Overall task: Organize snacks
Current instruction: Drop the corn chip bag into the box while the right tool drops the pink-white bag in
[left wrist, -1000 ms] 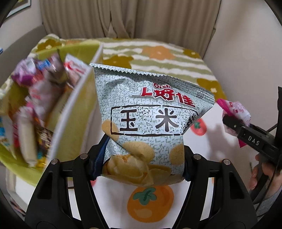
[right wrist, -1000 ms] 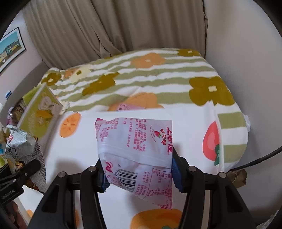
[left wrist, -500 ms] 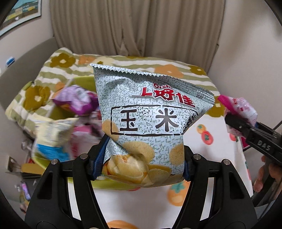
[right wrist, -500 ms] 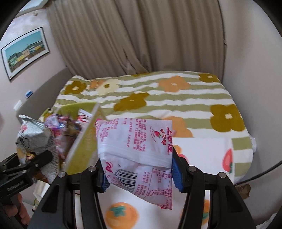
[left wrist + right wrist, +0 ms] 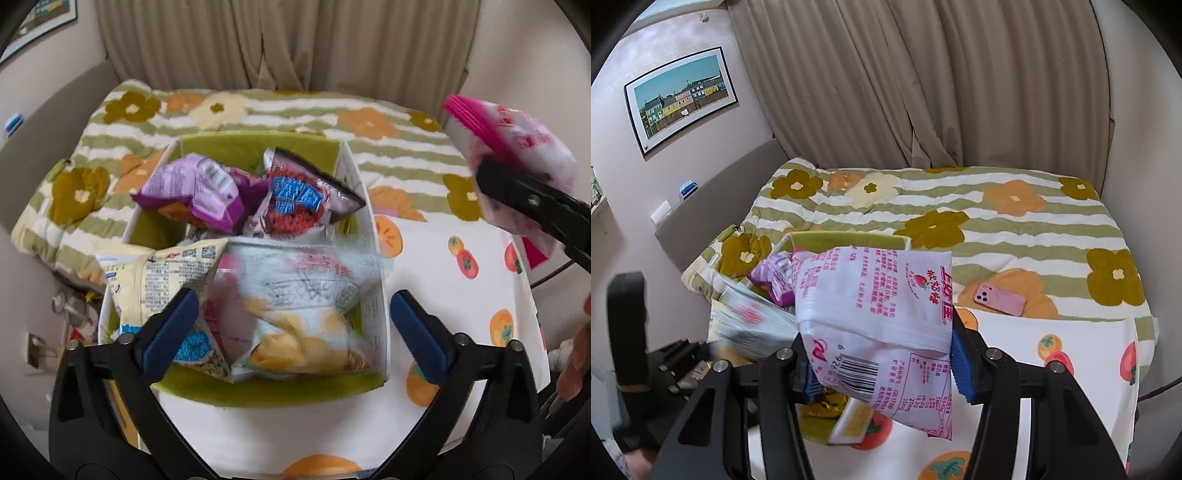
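Observation:
My left gripper (image 5: 295, 325) is open above a green and white snack box (image 5: 373, 236). The grey corn-chip bag (image 5: 306, 306) lies blurred in the box's near end, free of the jaws. Other snack bags fill the box: a purple one (image 5: 192, 192), a red and blue one (image 5: 299, 195), a yellow-white one (image 5: 162, 273). My right gripper (image 5: 882, 365) is shut on a pink and white strawberry snack bag (image 5: 879, 317), held in the air right of the box; it also shows in the left wrist view (image 5: 517, 162).
The box stands on a white cloth with persimmon prints (image 5: 454, 236), against a bed with a green-striped flower quilt (image 5: 997, 221). A pink phone (image 5: 999, 299) lies on the quilt. Curtains (image 5: 923, 81) and walls close the far side.
My left gripper has opened and let go of the corn-chip bag, which has dropped into the box. Both grippers have moved left over the box; the right one still holds the pink bag.

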`<state>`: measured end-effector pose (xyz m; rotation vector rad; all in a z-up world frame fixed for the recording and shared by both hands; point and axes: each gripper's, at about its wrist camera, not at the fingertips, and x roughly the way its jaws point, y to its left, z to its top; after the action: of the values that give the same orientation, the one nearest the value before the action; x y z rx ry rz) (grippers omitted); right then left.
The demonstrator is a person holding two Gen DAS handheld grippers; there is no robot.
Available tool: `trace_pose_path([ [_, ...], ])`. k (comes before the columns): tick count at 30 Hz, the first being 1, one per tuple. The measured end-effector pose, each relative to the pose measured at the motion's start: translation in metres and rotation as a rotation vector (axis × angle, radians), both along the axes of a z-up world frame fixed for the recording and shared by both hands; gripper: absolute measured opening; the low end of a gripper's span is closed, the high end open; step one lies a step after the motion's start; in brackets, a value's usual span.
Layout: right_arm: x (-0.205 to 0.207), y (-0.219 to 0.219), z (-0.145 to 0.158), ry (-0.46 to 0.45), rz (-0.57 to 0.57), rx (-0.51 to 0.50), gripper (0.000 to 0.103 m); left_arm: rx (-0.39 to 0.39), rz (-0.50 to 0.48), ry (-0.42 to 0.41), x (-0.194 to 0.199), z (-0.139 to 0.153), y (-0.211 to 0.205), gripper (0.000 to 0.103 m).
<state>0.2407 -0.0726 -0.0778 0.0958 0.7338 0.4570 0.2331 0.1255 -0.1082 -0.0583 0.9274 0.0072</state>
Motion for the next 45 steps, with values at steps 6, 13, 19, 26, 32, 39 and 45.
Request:
trace_pose_path([
  [6, 0.007, 0.015, -0.001, 0.009, -0.008, -0.001, 0.052, -0.007, -0.023, -0.023, 0.002, 0.011, 0.021, 0.103],
  [13, 0.012, 0.047, 0.01, 0.005, 0.029, -0.009, 0.052, -0.037, -0.006, -0.061, 0.003, 0.034, 0.062, 0.103],
  [19, 0.025, 0.084, 0.017, 0.019, 0.061, -0.014, 0.052, -0.039, 0.015, -0.062, 0.001, 0.039, 0.095, 0.103],
  [26, 0.034, 0.119, 0.009, 0.056, 0.065, 0.011, 0.088, -0.028, 0.019, -0.045, 0.001, 0.029, 0.129, 0.103],
  [32, 0.02, 0.109, -0.003, 0.065, -0.004, 0.0, 0.095, -0.04, 0.018, -0.018, 0.003, 0.016, 0.141, 0.103],
  [39, 0.001, 0.096, -0.002, 0.072, -0.018, 0.006, 0.095, -0.018, 0.03, -0.045, -0.02, 0.026, 0.131, 0.103],
  [45, -0.033, 0.072, 0.017, 0.002, -0.015, 0.029, 0.095, 0.01, 0.033, -0.105, -0.06, 0.047, 0.103, 0.103],
])
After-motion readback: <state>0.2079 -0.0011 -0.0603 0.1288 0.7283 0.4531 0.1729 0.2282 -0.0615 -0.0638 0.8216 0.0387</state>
